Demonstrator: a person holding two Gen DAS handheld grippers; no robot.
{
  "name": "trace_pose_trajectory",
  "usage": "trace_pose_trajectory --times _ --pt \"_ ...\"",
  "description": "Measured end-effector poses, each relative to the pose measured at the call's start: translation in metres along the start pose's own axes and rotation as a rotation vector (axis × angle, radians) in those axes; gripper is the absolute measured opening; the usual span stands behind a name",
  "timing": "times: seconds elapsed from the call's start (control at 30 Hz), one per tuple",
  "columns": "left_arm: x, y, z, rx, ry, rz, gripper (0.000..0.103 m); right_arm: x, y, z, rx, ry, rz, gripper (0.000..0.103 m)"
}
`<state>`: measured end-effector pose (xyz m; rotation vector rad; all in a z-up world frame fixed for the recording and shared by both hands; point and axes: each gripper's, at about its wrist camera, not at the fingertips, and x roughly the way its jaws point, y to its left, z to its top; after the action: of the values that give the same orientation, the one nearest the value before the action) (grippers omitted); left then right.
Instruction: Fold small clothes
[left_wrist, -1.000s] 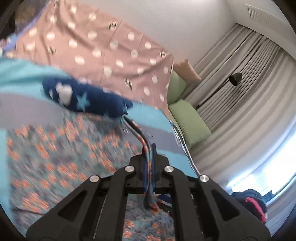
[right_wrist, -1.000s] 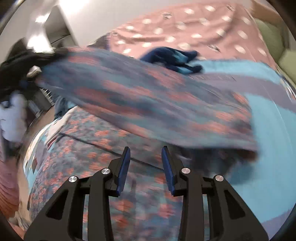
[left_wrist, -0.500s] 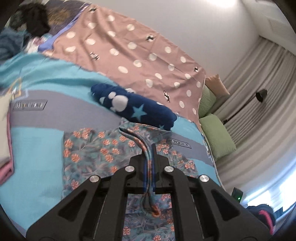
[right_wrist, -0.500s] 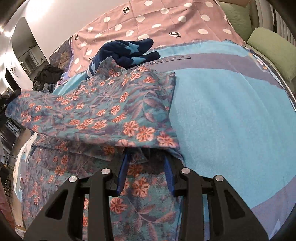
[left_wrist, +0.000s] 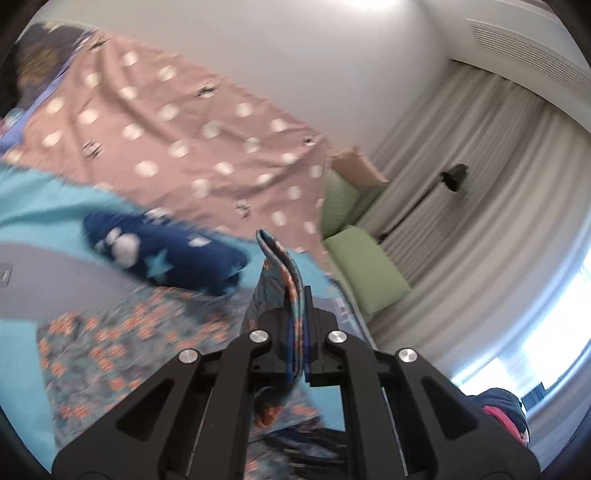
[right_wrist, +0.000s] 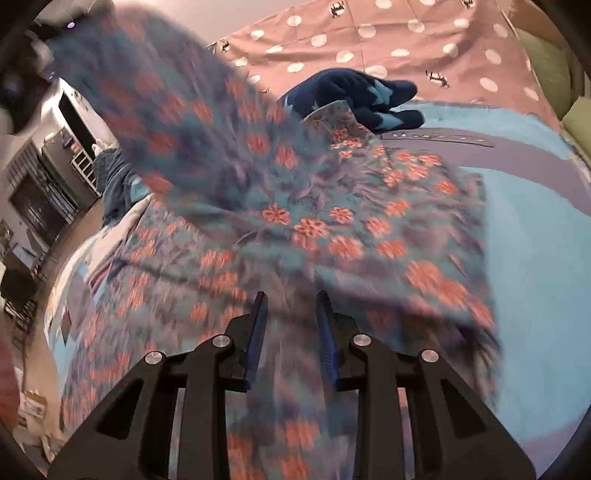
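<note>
A teal garment with orange flowers (left_wrist: 122, 343) lies on the bed's turquoise blanket (left_wrist: 44, 206). My left gripper (left_wrist: 297, 295) is shut on a folded edge of it, which stands up out of the jaws. In the right wrist view that garment (right_wrist: 332, 221) is blurred, and one part of it is lifted toward the upper left. My right gripper (right_wrist: 291, 302) hovers just over its near part. Its jaws are closing, cloth shows beneath the gap, and the pads press on nothing.
A navy garment with pale stars (left_wrist: 166, 254) lies crumpled just beyond the floral one. A pink dotted sheet (left_wrist: 184, 147) covers the far bed. Green cushions (left_wrist: 365, 266), a floor lamp (left_wrist: 454, 177) and curtains (left_wrist: 480, 184) are to the right. Furniture (right_wrist: 44, 192) stands left.
The left gripper lowered the held edge onto the bed half a second ago, then rose again with it. The flap is lifted again in the right view. The right jaws have narrowed.
</note>
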<state>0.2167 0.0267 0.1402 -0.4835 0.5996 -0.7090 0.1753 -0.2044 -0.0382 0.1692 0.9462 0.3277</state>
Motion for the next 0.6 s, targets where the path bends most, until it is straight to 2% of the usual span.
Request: trace_pose_trajectory --times 0.1,0.13,0.23,0.27,0.33,0.53,0.6 --pt "0.000 -0.035 0.012 0.060 -0.025 -0.020 0.003 0.006 -0.024 0.011 0.012 -0.048 -0.313 0.027" --pt "0.000 -0.043 0.014 0.079 -0.026 -0.018 0.003 0.001 -0.043 0.009 0.073 -0.051 -0.348 0.026" --pt "0.004 -0.055 0.015 0.124 -0.019 -0.017 0.004 -0.020 -0.087 0.001 0.243 -0.076 -0.318 0.023" --pt "0.008 -0.056 0.013 0.130 -0.007 -0.018 0.003 -0.025 -0.095 -0.002 0.274 -0.080 -0.294 0.020" --pt "0.018 -0.054 0.007 0.127 0.007 -0.007 0.003 -0.031 -0.108 -0.007 0.335 -0.075 -0.239 0.021" --pt "0.020 -0.021 -0.006 0.087 0.024 0.025 0.003 -0.050 -0.106 -0.019 0.343 -0.084 -0.205 0.025" --pt "0.012 -0.006 -0.010 0.085 0.019 0.050 0.004 -0.058 -0.098 -0.023 0.331 -0.086 -0.181 0.030"
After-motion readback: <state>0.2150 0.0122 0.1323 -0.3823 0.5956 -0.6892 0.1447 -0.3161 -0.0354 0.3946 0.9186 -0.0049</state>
